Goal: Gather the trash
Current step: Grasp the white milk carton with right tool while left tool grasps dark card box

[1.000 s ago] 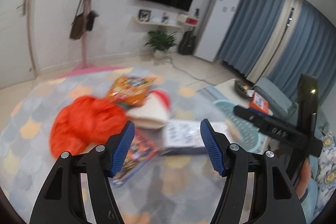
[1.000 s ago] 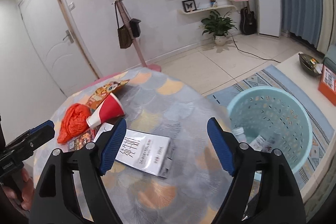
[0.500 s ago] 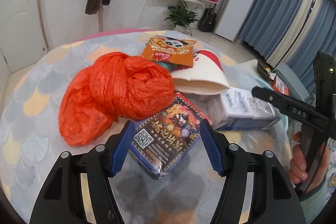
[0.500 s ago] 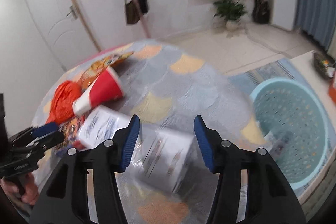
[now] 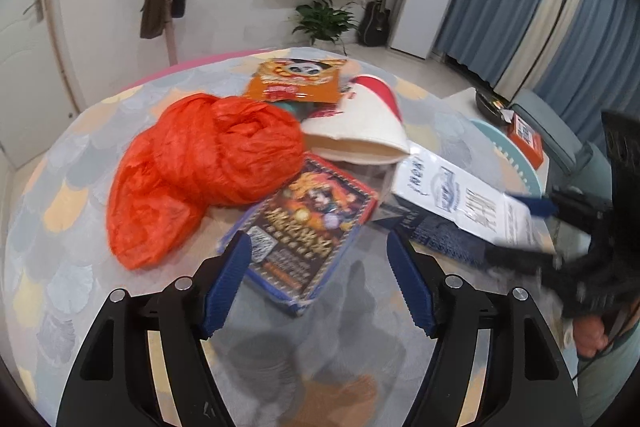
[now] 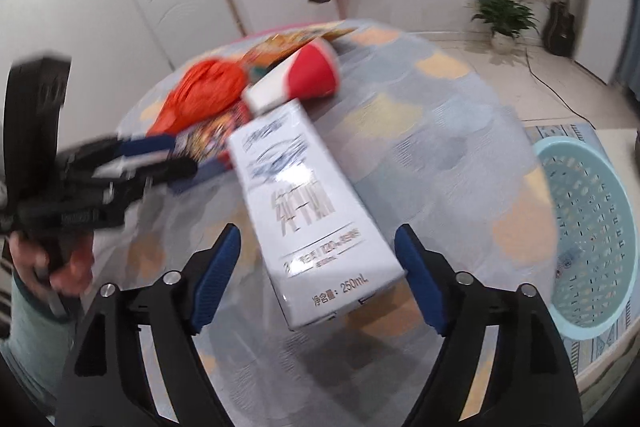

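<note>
Between the two blue pads of the right claw (image 6: 318, 277) the near end of the white milk carton (image 6: 308, 203) is seen, lying flat on the bench (image 6: 432, 155). Its long axis runs away from the claw and leans slightly left, so the pads stand on either side of its narrow width. The jaws have just been opening and stand apart, with a gap to the carton on each side; nothing is clamped. The right claw is judged the nearer one for this carton, and the light blue basket (image 6: 592, 227) lies to its right, beyond the bench edge. The left claw (image 5: 320, 285) is likewise held apart, its jaws having just opened, with a corner of the dark printed box (image 5: 308, 227) just ahead between the pads, untouched.
</note>
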A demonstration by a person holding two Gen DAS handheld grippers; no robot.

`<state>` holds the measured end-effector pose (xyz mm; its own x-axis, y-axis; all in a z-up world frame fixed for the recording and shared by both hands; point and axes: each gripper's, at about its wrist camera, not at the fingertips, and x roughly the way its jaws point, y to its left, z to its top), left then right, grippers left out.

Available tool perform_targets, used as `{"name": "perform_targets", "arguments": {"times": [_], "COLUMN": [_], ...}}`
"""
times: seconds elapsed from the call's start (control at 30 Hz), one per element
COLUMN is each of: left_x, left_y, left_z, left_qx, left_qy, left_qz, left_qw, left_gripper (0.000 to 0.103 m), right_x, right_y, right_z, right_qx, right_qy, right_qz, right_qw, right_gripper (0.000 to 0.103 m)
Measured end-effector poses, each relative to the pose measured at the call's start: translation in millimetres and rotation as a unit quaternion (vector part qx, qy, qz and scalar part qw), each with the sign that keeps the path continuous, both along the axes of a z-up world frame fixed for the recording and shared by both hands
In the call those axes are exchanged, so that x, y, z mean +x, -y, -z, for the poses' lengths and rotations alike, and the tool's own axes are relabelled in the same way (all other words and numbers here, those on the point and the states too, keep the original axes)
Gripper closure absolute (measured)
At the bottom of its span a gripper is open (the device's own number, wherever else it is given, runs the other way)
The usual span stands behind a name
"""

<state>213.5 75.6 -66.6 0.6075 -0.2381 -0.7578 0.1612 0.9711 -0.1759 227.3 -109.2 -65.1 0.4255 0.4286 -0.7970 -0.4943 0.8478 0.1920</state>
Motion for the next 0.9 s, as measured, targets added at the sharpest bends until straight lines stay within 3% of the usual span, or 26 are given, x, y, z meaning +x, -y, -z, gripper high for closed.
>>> {"name": "perform_targets", "arguments": {"times": [0.23,0.3,0.37,0.47,0.67,0.77,0.8,0.9], "left_x": [14.3,18.9,22.4,25.7,19.3,17.2,16.1,13.2], "left_y": [-21.1,-20.1,-17.8,-13.1,17.2,31.0,35.4,39.1], "left_z": [4.0,7.3,11.1,13.4,16.7,18.8,18.8,15.3], "left_qx": [-0.009,-0.011,-0.007,-0.015,0.038,0.078,0.094,0.092], "left_qy": [-0.025,-0.033,-0.037,-0.039,-0.032,-0.022,-0.017,-0.011], "left_qz": [-0.014,-0.007,-0.004,0.008,0.046,0.041,0.037,0.036], "left_qw": [0.9995,0.9994,0.9993,0.9991,0.9977,0.9959,0.9947,0.995], "left_gripper": [0.033,0.033,0.031,0.026,0.022,0.03,0.04,0.042], "right_x": [-2.8,-4.7,-8.4,-14.7,-25.1,-28.3,-29.7,-33.7], "right_y": [-30.2,-33.8,-36.3,-32.8,-6.0,11.8,18.1,34.2], "right_z": [10.3,9.1,9.1,8.4,8.0,5.4,3.4,-3.3], "right_qx": [-0.027,-0.029,-0.035,-0.039,-0.032,-0.028,-0.025,-0.014], "right_qy": [0.008,0.016,0.022,0.028,0.028,0.029,0.03,0.036], "right_qz": [0.003,0.004,0.001,0.003,0.029,0.046,0.053,0.068], "right_qw": [1.0,0.999,0.999,0.999,0.999,0.998,0.998,0.997], "right_gripper": [0.026,0.031,0.051,0.051,0.051,0.051,0.051,0.051]}}
